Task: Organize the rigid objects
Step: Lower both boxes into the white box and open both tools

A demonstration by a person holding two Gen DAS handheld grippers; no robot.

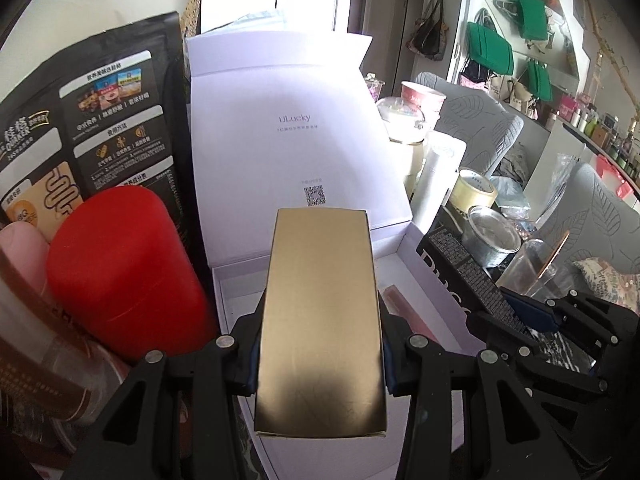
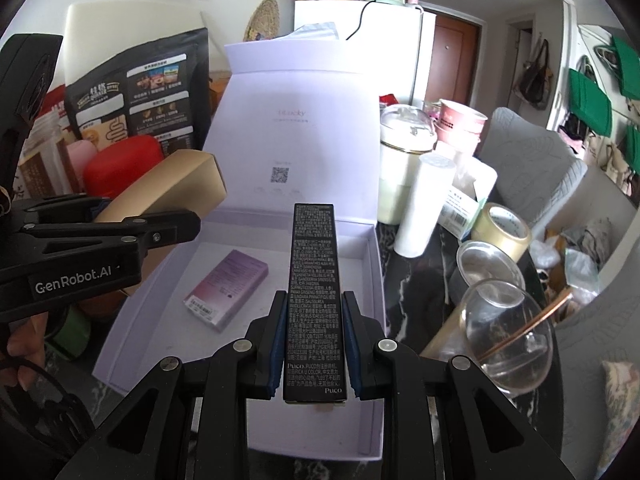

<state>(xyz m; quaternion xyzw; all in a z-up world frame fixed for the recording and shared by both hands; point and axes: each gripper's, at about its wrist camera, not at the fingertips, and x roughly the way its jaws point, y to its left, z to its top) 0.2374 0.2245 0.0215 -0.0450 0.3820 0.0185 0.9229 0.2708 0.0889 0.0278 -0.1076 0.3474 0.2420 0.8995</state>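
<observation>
My left hand-held gripper [image 1: 320, 344] is pinching a gold box [image 1: 320, 320] by its long sides, pads pressed flat against it, and the box sticks out ahead over the near part of the open white gift box [image 1: 236, 312]. My right hand-held gripper [image 2: 313, 344] is clamped the same way on a slim black box [image 2: 314, 300] covered in small white print — it points forward over the gift box's tray. In the right wrist view the left hand-held gripper shows at the left edge, carrying the gold box above the tray's left wall.

Inside the tray lies a small pink-and-purple box [image 2: 226, 294], flat on the floor, left of the black box. The raised lid [image 2: 296, 136] stands upright behind the tray. Just left of the gift box is a red canister [image 1: 124, 272] with a black food bag [image 1: 92, 120] behind it. To the right on the dark tabletop [image 2: 420, 292] stand a roll of tape [image 2: 502, 232], a metal tin [image 2: 486, 268] and a clear glass bowl [image 2: 508, 336].
</observation>
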